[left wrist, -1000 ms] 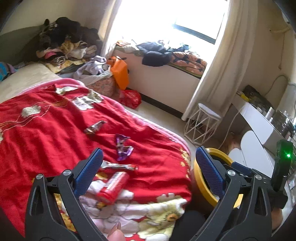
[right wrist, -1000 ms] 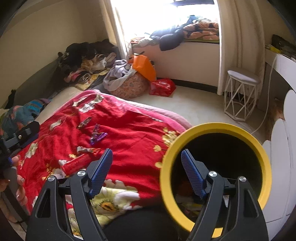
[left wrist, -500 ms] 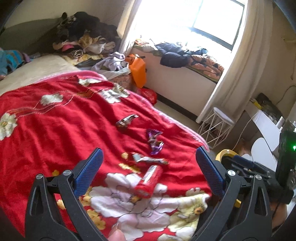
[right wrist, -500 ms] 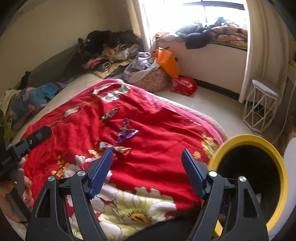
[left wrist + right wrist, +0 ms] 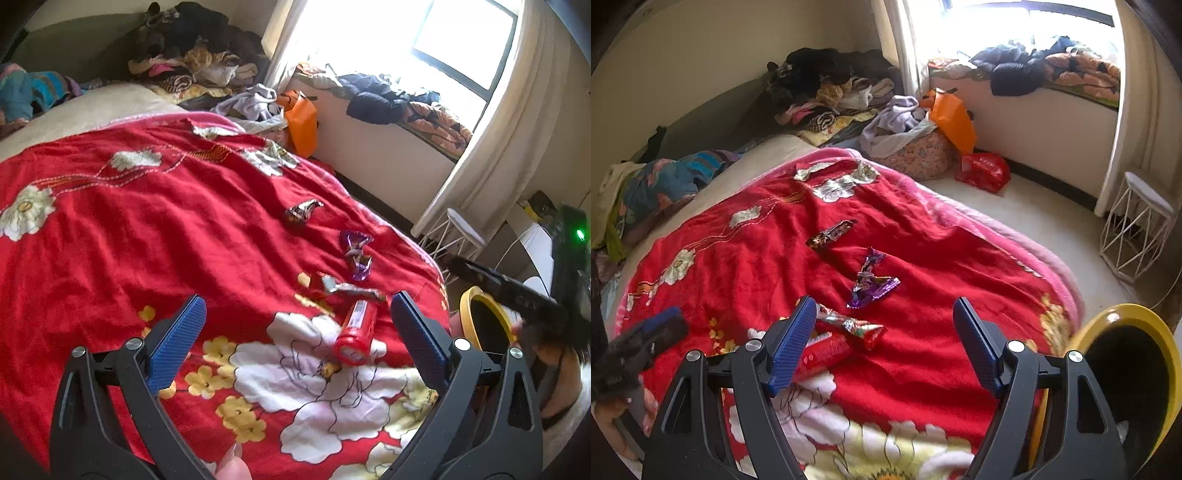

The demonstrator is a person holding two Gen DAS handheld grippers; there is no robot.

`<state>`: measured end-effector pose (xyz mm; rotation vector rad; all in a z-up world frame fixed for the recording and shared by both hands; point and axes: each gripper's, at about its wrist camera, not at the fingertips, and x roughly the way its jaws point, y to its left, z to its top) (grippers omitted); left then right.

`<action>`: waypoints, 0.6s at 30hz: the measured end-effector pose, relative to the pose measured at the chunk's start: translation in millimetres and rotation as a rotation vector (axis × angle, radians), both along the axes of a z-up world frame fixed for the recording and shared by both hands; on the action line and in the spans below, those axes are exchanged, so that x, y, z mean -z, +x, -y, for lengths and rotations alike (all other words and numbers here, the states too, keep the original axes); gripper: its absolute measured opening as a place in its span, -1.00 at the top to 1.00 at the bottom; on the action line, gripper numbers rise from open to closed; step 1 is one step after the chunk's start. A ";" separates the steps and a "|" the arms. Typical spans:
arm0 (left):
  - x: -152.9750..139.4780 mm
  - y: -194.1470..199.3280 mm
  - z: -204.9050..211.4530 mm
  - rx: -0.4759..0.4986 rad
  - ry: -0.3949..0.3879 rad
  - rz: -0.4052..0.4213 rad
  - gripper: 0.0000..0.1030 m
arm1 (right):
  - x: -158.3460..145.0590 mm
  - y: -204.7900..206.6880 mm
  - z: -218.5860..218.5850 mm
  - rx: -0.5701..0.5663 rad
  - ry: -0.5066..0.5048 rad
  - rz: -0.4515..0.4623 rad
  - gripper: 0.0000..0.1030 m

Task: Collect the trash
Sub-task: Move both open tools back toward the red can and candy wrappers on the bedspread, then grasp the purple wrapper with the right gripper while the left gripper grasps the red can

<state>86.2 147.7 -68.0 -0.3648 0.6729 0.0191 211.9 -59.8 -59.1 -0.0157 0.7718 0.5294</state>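
Three wrappers [image 5: 356, 254], one red tube [image 5: 356, 332]

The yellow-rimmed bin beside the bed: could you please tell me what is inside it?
The yellow-rimmed bin shows a dark interior in the right wrist view, with only a pale scrap near the bottom edge. The right gripper and the picture edge hide the rest, so its contents cannot be told.
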 end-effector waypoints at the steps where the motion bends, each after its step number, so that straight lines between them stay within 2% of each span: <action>1: 2.5 -0.9 -0.6 0.008 -0.007 -0.003 -0.79 | 3.1 5.6 -3.5 -0.002 -0.006 -0.005 -0.44; 4: 8.0 -0.4 0.1 0.031 -0.022 -0.011 -0.77 | 12.0 18.6 -16.3 -0.025 -0.036 -0.012 -0.43; 11: 21.5 6.2 14.8 0.119 -0.067 -0.033 -0.33 | 35.9 52.8 -43.0 -0.063 -0.035 -0.069 -0.42; 15: 29.3 15.1 26.4 0.168 -0.077 -0.056 -0.18 | 53.1 73.4 -54.0 -0.064 -0.017 -0.133 -0.25; 18: 32.2 21.2 33.1 0.194 -0.078 -0.062 -0.13 | 61.2 85.8 -60.2 -0.059 -0.008 -0.152 -0.16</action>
